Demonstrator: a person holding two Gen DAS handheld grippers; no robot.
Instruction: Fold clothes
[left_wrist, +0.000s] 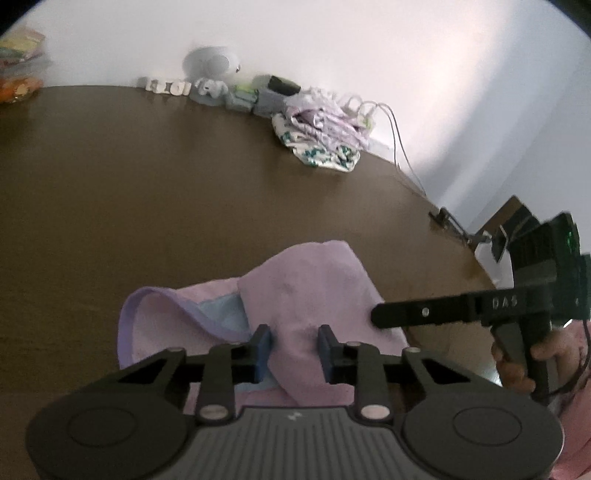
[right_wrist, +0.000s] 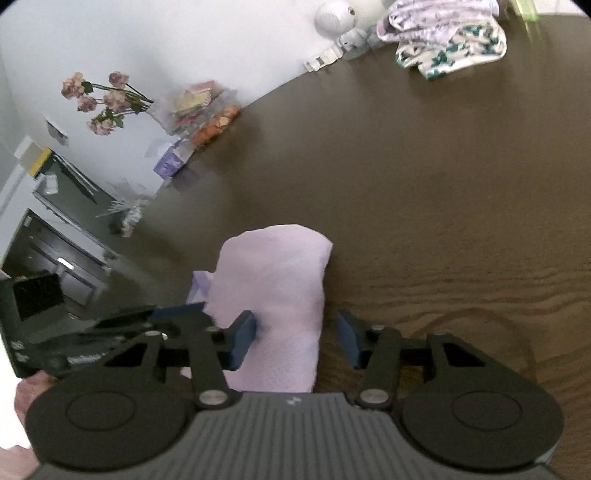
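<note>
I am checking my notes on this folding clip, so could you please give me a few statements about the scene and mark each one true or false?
1. A pink garment lies on the brown table. True.
2. A pile of patterned clothes sits at the table's far edge. True.
3. The right gripper is shut tight on the garment. False: there is a clear gap between its right pad and the cloth.
4. The pink garment has a lilac trim. True.
5. The pink flowers lie on top of the pink garment. False: they are off near the wall.
</note>
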